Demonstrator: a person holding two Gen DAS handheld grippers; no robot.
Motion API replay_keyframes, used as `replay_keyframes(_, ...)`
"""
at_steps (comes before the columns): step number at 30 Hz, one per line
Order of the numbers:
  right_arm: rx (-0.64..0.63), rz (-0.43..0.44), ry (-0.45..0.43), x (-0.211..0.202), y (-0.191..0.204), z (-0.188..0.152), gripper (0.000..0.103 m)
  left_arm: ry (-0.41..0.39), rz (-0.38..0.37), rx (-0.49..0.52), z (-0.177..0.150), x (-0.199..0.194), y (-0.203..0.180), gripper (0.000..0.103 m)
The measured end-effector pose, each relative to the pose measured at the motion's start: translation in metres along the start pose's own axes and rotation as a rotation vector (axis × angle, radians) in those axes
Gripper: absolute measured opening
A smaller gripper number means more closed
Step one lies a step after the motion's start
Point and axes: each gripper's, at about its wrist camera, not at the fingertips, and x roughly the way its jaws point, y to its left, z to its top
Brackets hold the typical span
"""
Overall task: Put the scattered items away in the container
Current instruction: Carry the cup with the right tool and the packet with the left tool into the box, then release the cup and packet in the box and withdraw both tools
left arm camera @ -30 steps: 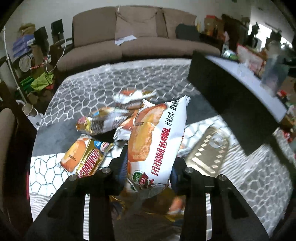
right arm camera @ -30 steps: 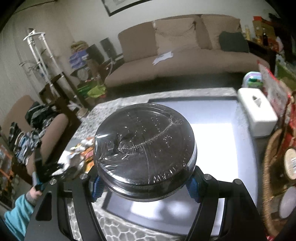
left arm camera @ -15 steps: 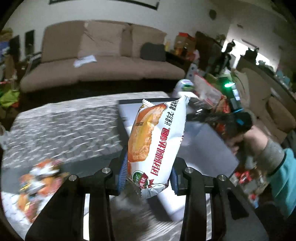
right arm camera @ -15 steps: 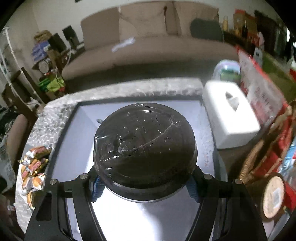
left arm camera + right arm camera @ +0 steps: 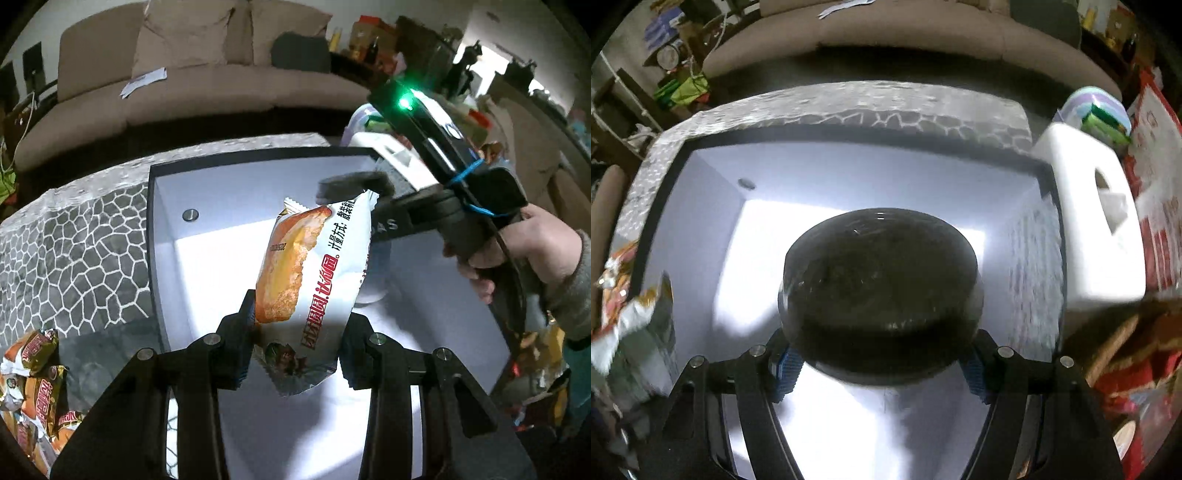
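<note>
My left gripper (image 5: 301, 332) is shut on a white snack packet (image 5: 314, 273) with an orange cake picture and red lettering. It hangs over the open box (image 5: 162, 229), which has a black rim and a white inside. More snack packets (image 5: 33, 376) lie on the table at the lower left. My right gripper (image 5: 881, 365) is shut on a round dark-lidded jar (image 5: 881, 288) wrapped in film, low inside the same box (image 5: 849, 173). The left-held packet (image 5: 639, 317) shows blurred at that view's left edge. A hand (image 5: 535, 251) holds the right tool.
A white tissue box (image 5: 1089, 221) stands just right of the box, with a wicker basket (image 5: 1108, 343) and red packets beyond it. A grey honeycomb-patterned cover (image 5: 74, 258) lies on the table. A brown sofa (image 5: 184, 74) stands behind.
My left gripper carried the packet from above the snack pile rightward to over the box. My right gripper tipped downward and sank with the jar into the box.
</note>
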Motion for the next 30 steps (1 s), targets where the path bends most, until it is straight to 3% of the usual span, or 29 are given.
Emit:
replay_keyframes(4, -0.004, -0.071, -0.027, 0.008, 0.005, 0.005, 0.074, 0.045, 0.036, -0.002, 0.005, 0.016, -0.002, 0.036)
replay_keyframes(8, -0.011, -0.073, -0.045, -0.002, 0.008, -0.001, 0.074, 0.086, 0.072, 0.008, 0.012, 0.03, -0.01, 0.036)
replay_keyframes(11, 0.004, -0.047, -0.137, -0.031, -0.002, -0.006, 0.082, 0.124, 0.1, 0.001, 0.015, 0.044, -0.014, 0.036)
replay_keyframes(15, 0.109, 0.039, -0.27, -0.075, -0.038, -0.018, 0.082, 0.161, 0.148, 0.003, 0.021, 0.064, -0.021, 0.036)
replay_keyframes(23, 0.163, 0.128, -0.379, -0.124, -0.077, -0.068, 0.082, 0.217, 0.248, 0.03, 0.036, 0.099, -0.037, 0.036)
replay_keyframes(27, 0.13, 0.148, -0.385, -0.133, -0.075, -0.096, 0.082, 0.181, 0.249, -0.018, 0.038, 0.076, -0.032, 0.036)
replay_keyframes(30, 0.095, 0.14, -0.391, -0.136, -0.064, -0.108, 0.082, 0.135, 0.25, -0.019, 0.034, 0.039, -0.024, 0.046)
